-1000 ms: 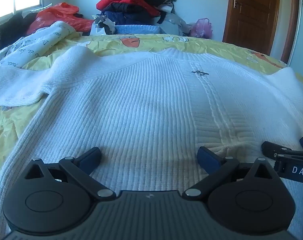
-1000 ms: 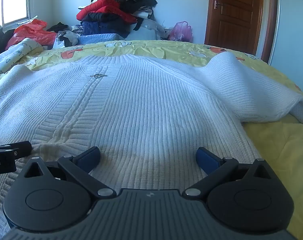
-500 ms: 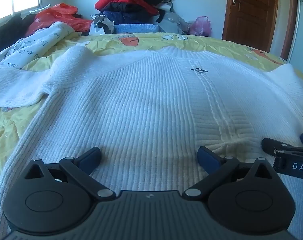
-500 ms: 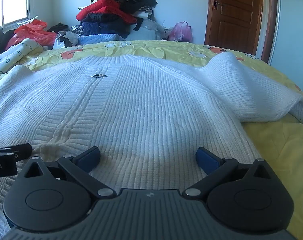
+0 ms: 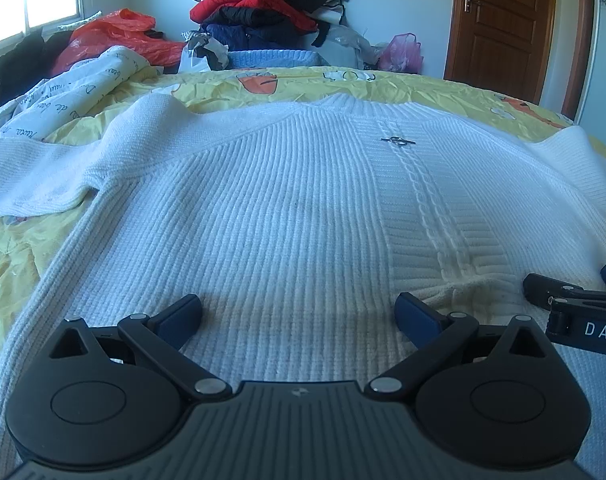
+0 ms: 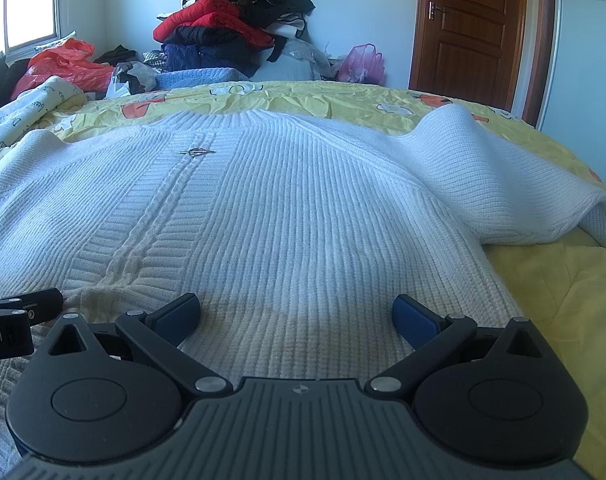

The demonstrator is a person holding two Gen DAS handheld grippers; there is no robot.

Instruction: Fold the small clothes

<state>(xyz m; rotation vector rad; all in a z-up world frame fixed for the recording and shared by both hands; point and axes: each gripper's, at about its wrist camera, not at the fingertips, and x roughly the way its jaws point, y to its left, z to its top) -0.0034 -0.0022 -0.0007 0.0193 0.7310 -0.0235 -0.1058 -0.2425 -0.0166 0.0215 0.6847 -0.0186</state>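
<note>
A white ribbed knit sweater (image 5: 287, 208) lies flat on the yellow bedspread (image 5: 15, 248), neck at the far end, with a small metal clasp (image 5: 397, 141) on its cable-knit centre strip. It also shows in the right wrist view (image 6: 303, 208). My left gripper (image 5: 299, 314) is open and empty, low over the sweater's near hem, left of centre. My right gripper (image 6: 297, 314) is open and empty over the hem, right of centre. The left sleeve (image 5: 35, 168) spreads left; the right sleeve (image 6: 503, 184) lies bunched to the right.
The right gripper's finger shows at the left wrist view's right edge (image 5: 571, 300). A pile of clothes (image 5: 263, 12) and red bags (image 5: 115, 36) sit beyond the bed. A printed white quilt (image 5: 63, 92) lies at far left. A wooden door (image 6: 475, 28) stands at back right.
Both grippers have crept slightly forward over the sweater's hem. Both stay open. The sweater has not moved.
</note>
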